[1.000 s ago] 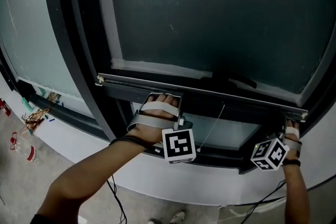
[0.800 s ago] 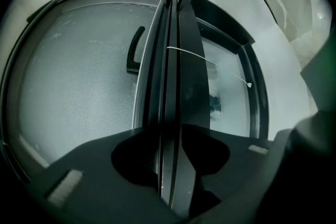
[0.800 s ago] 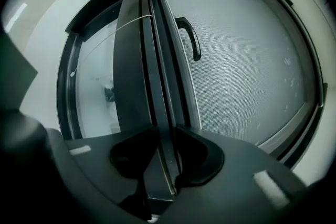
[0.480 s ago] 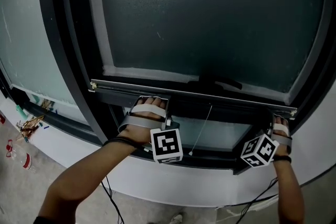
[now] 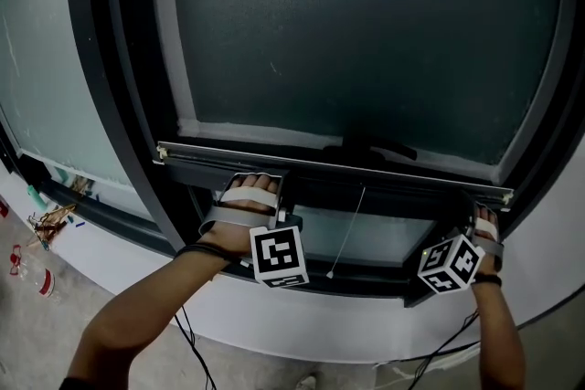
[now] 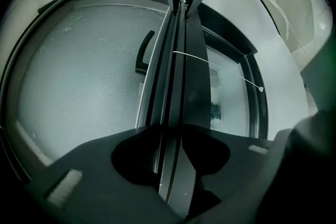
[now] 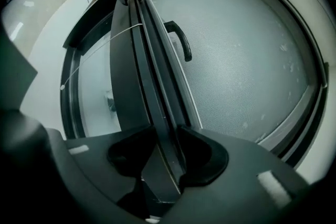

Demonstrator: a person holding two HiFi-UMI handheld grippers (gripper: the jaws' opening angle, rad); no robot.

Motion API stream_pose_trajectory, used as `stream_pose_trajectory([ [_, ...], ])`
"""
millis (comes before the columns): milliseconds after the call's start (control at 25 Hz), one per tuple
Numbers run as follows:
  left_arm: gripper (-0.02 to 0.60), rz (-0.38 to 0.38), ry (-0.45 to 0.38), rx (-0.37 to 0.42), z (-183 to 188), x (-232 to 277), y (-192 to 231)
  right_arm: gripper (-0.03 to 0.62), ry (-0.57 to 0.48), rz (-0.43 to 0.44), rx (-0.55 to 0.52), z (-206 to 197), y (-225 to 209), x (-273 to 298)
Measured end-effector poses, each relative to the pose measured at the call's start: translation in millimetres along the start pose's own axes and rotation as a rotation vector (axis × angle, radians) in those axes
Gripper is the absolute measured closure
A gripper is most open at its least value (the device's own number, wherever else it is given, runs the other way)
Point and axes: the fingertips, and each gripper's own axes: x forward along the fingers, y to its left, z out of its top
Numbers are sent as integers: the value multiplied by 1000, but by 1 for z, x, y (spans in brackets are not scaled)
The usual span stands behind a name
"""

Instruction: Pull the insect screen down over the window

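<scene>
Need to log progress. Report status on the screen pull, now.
Left gripper clamped on screen bar. Right gripper fingers just opening, bar between them, grip unclear. Bar short of sill, gap below. Only pull cord hangs there.

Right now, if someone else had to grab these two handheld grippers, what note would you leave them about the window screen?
Left gripper: shut on the screen's bottom bar.
Right gripper: jaws have just been opening; the bar sits between them, grip apparently loosened.
Insect screen: pulled most of the way down.
Left to do: a strip of bare glass shows under the bar; probably regrip on the right and pull down to the lower frame.
</scene>
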Motion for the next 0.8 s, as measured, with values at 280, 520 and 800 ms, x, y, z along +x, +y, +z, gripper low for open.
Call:
stream_pose_trajectory([
  [280,432,-16,3,-150,0,-16,2,418,-57,33,107,4,-4,-15],
  [520,497,-97,-54,-438,19,-50,-8,472,-196,77,269,39,0,-50],
  [800,558,-217,-151,-722,28,-131,-29,507,-328,202,495,102,36,-135],
])
